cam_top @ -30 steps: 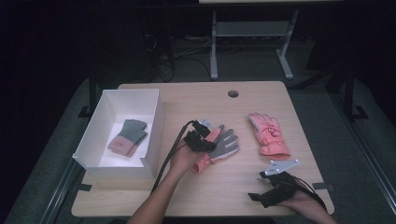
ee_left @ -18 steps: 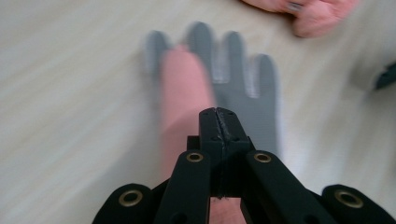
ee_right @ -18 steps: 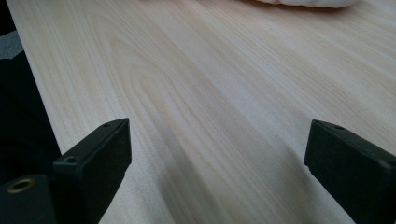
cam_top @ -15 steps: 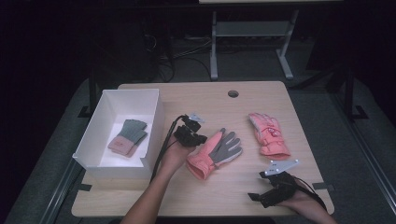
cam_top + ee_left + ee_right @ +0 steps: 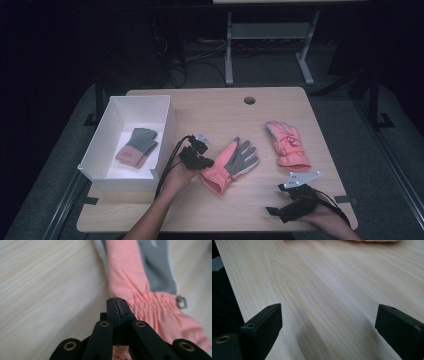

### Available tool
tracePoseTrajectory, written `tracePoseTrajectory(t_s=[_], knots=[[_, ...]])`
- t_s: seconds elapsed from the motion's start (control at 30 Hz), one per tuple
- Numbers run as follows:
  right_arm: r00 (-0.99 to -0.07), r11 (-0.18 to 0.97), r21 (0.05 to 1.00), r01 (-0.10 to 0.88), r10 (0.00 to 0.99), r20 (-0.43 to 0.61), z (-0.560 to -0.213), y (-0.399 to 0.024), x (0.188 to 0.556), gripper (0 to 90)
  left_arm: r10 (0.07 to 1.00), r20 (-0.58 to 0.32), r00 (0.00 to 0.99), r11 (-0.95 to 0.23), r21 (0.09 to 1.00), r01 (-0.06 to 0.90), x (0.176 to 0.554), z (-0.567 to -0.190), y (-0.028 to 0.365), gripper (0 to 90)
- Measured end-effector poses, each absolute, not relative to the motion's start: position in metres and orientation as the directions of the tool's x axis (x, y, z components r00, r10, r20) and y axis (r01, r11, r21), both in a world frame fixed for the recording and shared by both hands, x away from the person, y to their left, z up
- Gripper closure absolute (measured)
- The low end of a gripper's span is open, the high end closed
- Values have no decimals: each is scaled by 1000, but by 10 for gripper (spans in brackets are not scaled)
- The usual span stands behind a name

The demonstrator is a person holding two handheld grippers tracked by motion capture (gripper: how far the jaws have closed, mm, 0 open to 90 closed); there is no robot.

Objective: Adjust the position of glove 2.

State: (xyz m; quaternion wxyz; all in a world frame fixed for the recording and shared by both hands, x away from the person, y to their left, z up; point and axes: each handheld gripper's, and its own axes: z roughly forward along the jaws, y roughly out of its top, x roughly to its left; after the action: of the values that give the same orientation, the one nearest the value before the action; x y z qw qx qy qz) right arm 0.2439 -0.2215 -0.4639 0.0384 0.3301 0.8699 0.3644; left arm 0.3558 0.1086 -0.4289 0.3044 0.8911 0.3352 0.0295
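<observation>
The pink-and-grey glove (image 5: 231,165) lies diagonally mid-frame, fingers toward upper right, cuff pinched in the left gripper (image 5: 202,162). The right gripper (image 5: 272,211), lower right, gapes wide. A second glove (image 5: 287,145) lies right, a white box (image 5: 100,145) left.

White box (image 5: 166,125) on table's (image 5: 250,215) left side, small glove (image 5: 137,146) inside; second pink glove (image 5: 287,145) well right of box.

So on the table (image 5: 220,107) there's a box (image 5: 165,125) sitting at the left side, with a folded glove (image 5: 137,146) lying inside it. Just right of the box, near the front, lies a second glove (image 5: 230,165), fingers pointing away and to the right. A third glove (image 5: 287,145) lies further right, a bit apart. Behind them, near the far edge, there's a hole (image 5: 249,100) in the tabletop.
</observation>
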Motion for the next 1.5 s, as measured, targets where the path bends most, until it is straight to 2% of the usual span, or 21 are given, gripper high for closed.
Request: tracePoseTrajectory(t_s=[0.3,0.7,0.87,1.03,1.1,1.23,1.33,1.5], knots=[[-758,502,653,567,628,177,-464,-227,237,70,512,-202,835,-638,562,527,332,-428,90,898],[-721,488,638,595,675,157,-464,-240,223,72,346,-226,910,-700,583,411,321,-437,37,897],[-699,471,640,608,699,150,-459,-246,221,72,313,-221,924,-712,589,382,321,-442,22,897],[-683,461,630,624,714,153,-459,-250,220,73,314,-214,925,-700,606,378,321,-438,26,886],[-679,454,638,622,719,150,-458,-251,221,142,321,-209,924,-689,617,379,321,-436,33,845],[-665,432,644,632,729,162,-455,-252,222,144,341,-213,916,-668,631,395,320,-434,45,710],[-659,430,646,630,736,153,-452,-251,224,196,351,-201,915,-673,625,396,314,-433,61,587],[-655,425,652,628,741,148,-447,-249,231,221,379,-178,908,-662,634,400,307,-433,78,409]])
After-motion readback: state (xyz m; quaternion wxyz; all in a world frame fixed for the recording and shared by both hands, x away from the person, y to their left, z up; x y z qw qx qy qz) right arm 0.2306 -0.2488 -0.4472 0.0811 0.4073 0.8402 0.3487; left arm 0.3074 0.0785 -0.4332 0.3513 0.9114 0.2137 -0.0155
